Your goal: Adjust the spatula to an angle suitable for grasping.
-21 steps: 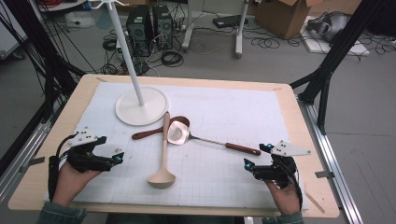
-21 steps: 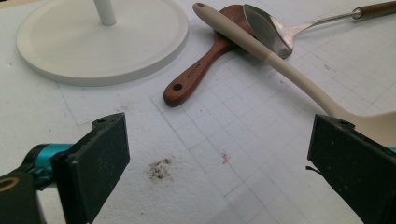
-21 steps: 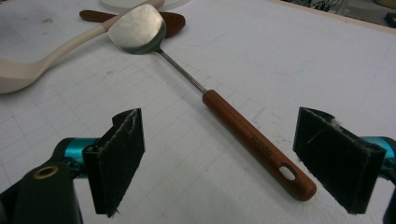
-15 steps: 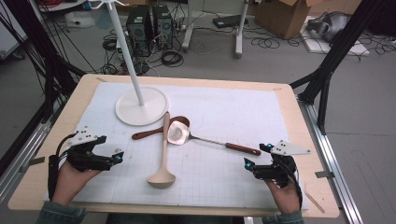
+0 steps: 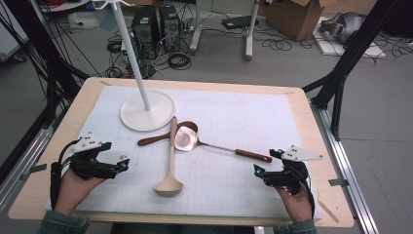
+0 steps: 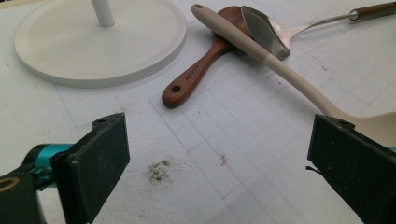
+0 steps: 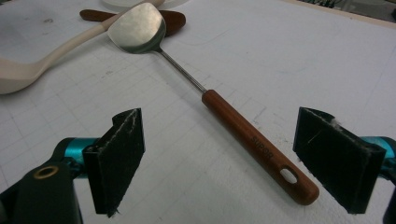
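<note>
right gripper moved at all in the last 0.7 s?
No. In the high view the right gripper sits at the same spot near the table's front right corner, just short of the metal spatula's handle end, jaws open.

Three utensils lie near the middle of the table (image 5: 302, 105): one cream ladle (image 5: 170, 165), one dark wooden spoon (image 5: 165, 134) and one metal spatula (image 5: 214, 144) with a brown handle. One white stand (image 5: 146, 105) sits toward the far left corner. Two grippers, the left gripper (image 5: 122, 164) and the right gripper (image 5: 256, 170), sit near the near edge.
</note>
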`<state>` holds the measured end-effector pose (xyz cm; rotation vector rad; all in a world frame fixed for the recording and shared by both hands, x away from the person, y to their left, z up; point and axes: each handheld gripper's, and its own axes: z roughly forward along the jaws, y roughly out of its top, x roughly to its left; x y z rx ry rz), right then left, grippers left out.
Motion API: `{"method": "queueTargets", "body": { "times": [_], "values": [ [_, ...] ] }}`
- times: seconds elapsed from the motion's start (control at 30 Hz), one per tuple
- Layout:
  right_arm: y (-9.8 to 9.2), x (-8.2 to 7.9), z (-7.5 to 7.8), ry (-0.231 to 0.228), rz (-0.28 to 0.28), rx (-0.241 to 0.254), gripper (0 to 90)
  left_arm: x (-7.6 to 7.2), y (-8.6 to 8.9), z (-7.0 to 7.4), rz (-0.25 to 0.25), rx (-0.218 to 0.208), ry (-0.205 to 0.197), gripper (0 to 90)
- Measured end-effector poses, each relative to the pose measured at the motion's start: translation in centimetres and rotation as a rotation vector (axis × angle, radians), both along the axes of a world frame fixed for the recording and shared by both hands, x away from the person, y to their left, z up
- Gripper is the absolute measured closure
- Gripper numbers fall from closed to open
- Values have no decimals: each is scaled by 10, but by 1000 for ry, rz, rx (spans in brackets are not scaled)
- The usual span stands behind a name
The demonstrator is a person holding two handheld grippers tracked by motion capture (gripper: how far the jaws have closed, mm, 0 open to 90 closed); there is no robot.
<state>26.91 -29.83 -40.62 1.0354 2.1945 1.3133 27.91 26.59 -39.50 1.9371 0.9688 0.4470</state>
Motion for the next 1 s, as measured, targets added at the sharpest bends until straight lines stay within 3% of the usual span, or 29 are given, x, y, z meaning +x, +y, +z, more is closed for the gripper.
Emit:
{"method": "queueTargets", "body": {
  "times": [0.37,0.63,0.77,1.0],
  "values": [
    [2,11,11,14,32,3,159,-1,0,1,-1,-5,0,60],
    [13,39,30,19,91,-47,189,1,1,0,-5,-5,2,60],
    [18,51,33,1,113,-64,221,2,0,-1,-3,-5,5,60],
    [43,76,32,18,159,-108,264,4,0,-2,-7,-6,8,60]
  ]
}}
